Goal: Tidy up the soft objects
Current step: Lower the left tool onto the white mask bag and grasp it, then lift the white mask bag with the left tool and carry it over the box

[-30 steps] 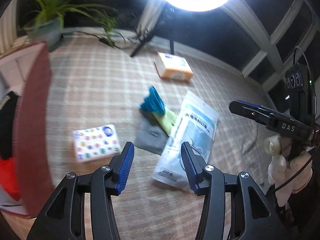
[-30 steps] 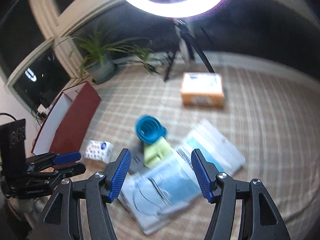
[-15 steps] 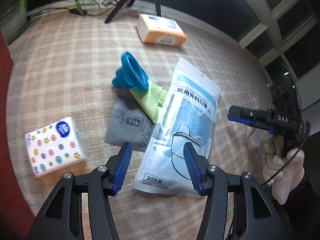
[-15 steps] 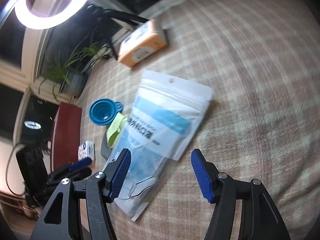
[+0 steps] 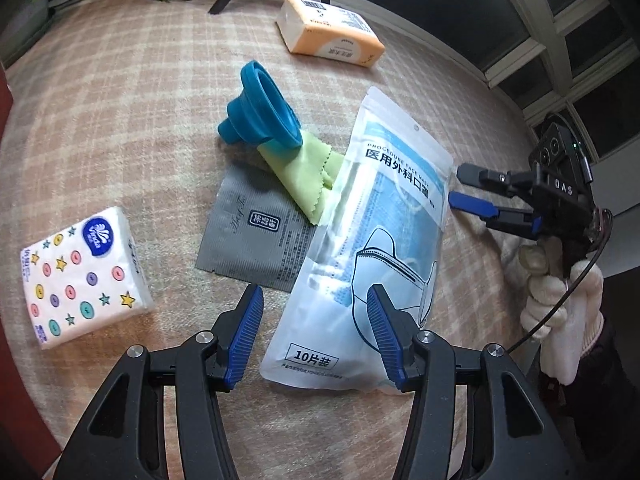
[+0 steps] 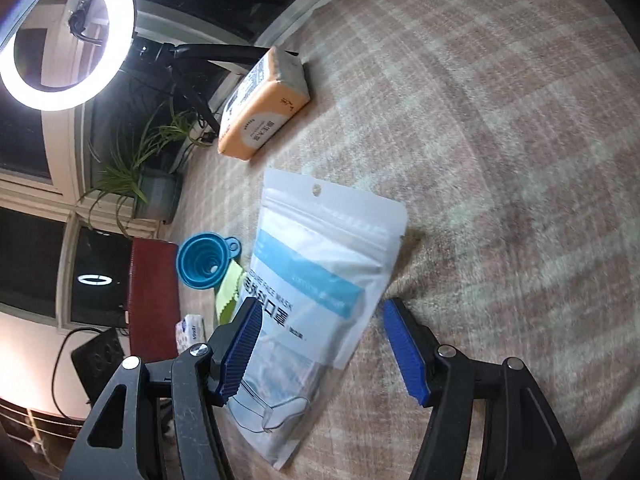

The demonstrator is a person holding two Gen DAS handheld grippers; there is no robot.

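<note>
Face-mask pouch [image 5: 376,240] lies flat on checked desk [image 5: 120,100], overlapping green cloth [image 5: 308,176]; both grippers [image 5: 316,334] [image 6: 320,350] released, empty; light, limp, slippery film—best pinched at 1 edge.

A bench [image 5: 120,92] draped in a pink-and-cream checked cloth carries everything. An orange tissue pack [image 5: 330,32] lies at the far side. Toward the middle, a blue collapsible funnel [image 5: 262,110] lies tipped on a light green cleaning cloth [image 5: 308,174], which overlaps a flat grey sachet [image 5: 252,236]. A clear face mask pouch [image 5: 372,256] lies over the edges of both cloth and sachet. A white tissue pack with coloured dots and stars [image 5: 80,274] lies apart at the left.
</note>
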